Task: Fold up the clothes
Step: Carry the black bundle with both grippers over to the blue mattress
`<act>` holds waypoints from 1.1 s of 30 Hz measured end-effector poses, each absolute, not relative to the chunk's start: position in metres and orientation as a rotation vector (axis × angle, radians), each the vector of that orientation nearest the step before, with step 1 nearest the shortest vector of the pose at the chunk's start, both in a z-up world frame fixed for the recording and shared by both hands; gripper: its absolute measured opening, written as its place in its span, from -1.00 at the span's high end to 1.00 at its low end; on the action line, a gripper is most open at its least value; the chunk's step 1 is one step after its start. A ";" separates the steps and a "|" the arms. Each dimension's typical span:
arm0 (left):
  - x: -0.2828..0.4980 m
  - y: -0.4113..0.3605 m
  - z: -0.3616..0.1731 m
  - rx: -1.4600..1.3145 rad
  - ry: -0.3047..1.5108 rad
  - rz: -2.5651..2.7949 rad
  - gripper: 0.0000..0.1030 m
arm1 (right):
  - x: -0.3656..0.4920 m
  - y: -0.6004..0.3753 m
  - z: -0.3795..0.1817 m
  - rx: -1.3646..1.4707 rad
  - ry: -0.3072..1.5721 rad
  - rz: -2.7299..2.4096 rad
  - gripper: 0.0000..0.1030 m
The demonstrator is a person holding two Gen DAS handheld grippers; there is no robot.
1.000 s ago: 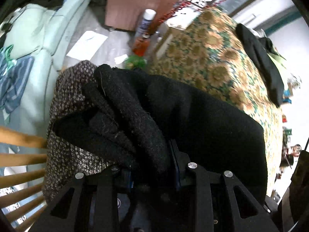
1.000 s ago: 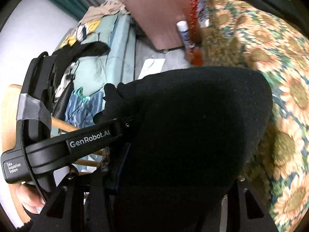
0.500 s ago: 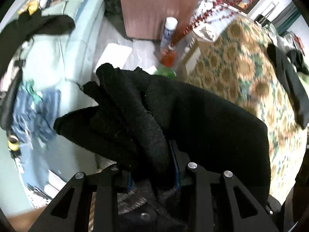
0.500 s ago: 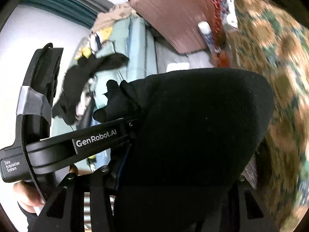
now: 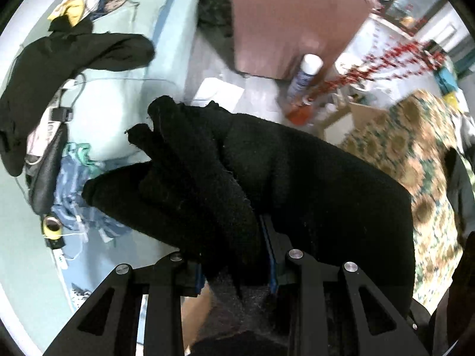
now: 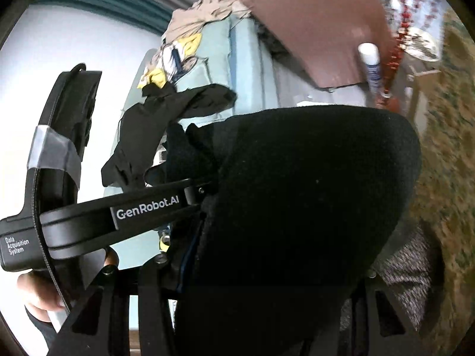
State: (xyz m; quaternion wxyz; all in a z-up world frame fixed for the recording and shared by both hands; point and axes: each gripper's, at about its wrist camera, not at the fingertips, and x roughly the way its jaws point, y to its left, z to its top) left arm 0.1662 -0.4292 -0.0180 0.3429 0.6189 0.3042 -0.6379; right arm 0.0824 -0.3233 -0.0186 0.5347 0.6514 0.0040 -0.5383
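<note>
1. Our left tool (image 5: 234, 255) is clamped on a bunched edge of the black garment (image 5: 297, 184), with folds of fabric spilling forward over its fingers.
2. The garment hangs in the air between our two tools, stretched as a broad dark sheet across to the right.
3. In the right wrist view the same black garment (image 6: 311, 207) fills most of the frame and covers our right tool (image 6: 267, 270); we cannot tell whether its fingers are together or apart.
4. The left tool (image 6: 124, 210) shows side-on there, its printed arm running straight into the cloth's edge.
5. Beneath the black fabric, a speckled grey cloth (image 5: 237, 302) peeks out by the left tool.
6. Behind, a pale green sofa (image 5: 118, 112) carries another dark garment (image 5: 74, 56) and a blue striped one (image 5: 71, 195).
7. To the right lies the sunflower-patterned cloth (image 5: 415, 160), with a white spray can (image 5: 302, 77) standing near a brown panel (image 5: 297, 17).
</note>
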 end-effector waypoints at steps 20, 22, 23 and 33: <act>0.263 -0.569 -0.059 1.502 0.984 -1.531 0.36 | 0.151 -0.484 -0.047 1.568 0.243 -1.121 -0.03; 0.291 -0.576 -0.060 1.450 1.017 -1.548 0.36 | 0.172 -0.495 -0.046 1.531 0.291 -1.113 -0.03; 0.307 -0.580 -0.062 1.420 1.048 -1.542 0.36 | 0.183 -0.501 -0.045 1.511 0.319 -1.105 -0.03; 0.506 -0.577 -0.078 1.058 1.185 -1.419 0.37 | 0.342 -0.538 -0.061 1.278 0.525 -0.862 -0.03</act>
